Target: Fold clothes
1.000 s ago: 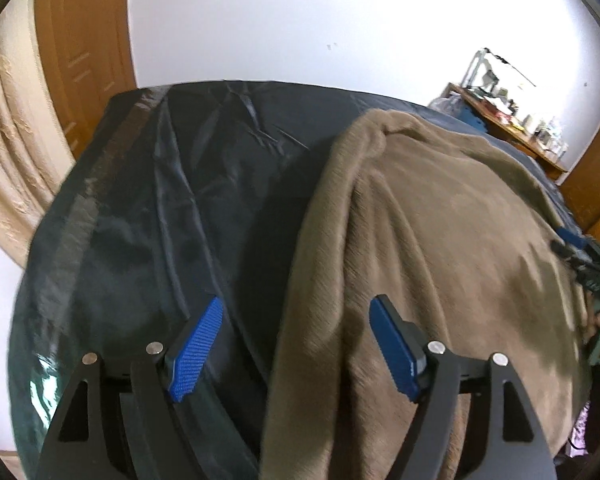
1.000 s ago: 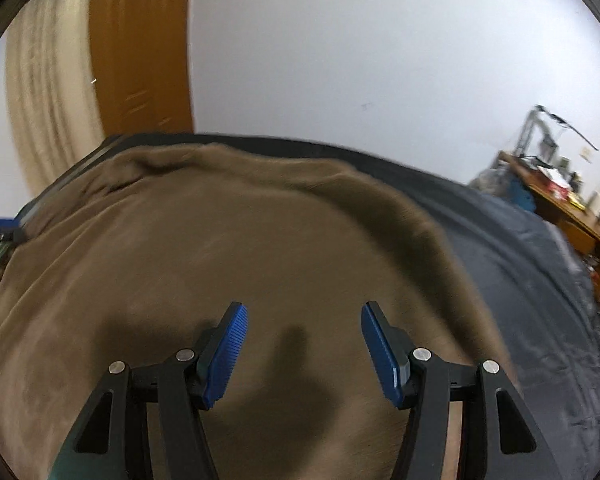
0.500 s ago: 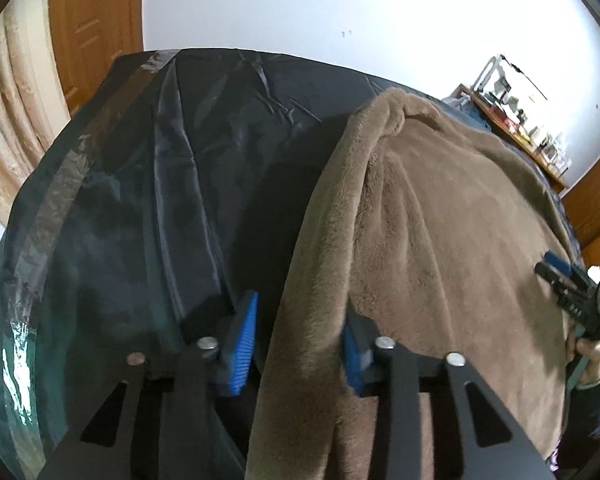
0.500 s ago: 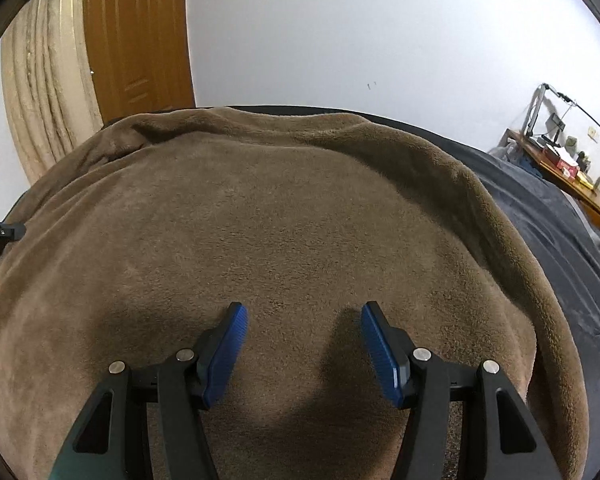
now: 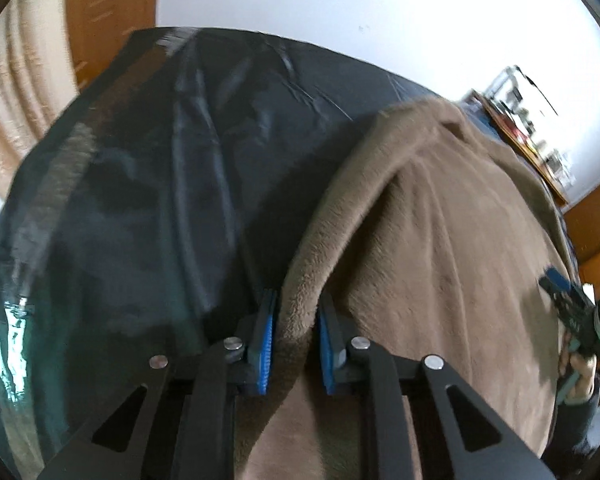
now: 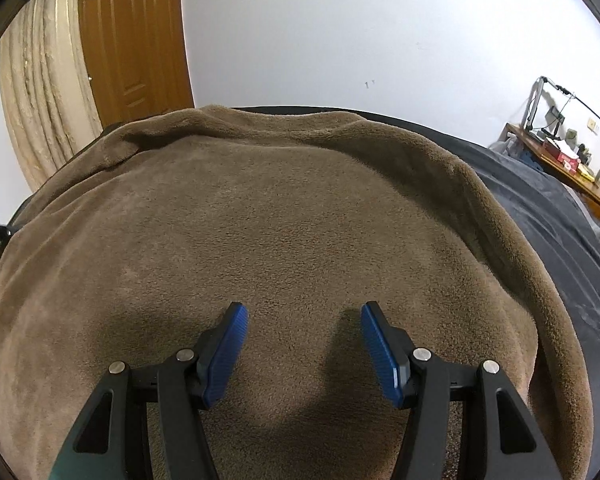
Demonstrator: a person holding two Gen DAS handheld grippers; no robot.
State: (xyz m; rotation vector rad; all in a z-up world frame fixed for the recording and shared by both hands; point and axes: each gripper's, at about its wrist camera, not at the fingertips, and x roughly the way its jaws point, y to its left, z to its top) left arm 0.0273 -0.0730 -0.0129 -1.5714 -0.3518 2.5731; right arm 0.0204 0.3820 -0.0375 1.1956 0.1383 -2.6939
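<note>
A brown fleece garment point(image 5: 440, 240) lies spread over a dark cover. My left gripper point(image 5: 296, 296) is at the garment's left edge. Its jaws are closing, and a raised fold of the fleece is pinched between the blue pads point(image 5: 266, 332). In the right wrist view the same fleece point(image 6: 280, 220) fills most of the picture. My right gripper point(image 6: 304, 308) hovers just over its near part, open, with nothing between the fingers. That right gripper point(image 5: 572, 304) also shows at the far right of the left wrist view, held by a person's hand point(image 5: 580, 368).
A shiny dark cover point(image 5: 160, 200) lies left of the garment and a dark grey blanket point(image 6: 560, 232) to its right. Behind stand a wooden door point(image 6: 132, 40), a beige curtain point(image 6: 40, 80), a white wall and a cluttered desk point(image 6: 560, 156).
The left jaws have gone from wide apart to pinching the fleece's left edge, and the gripper has come lower and closer. The right gripper has sunk a little toward the fleece, still open.
</note>
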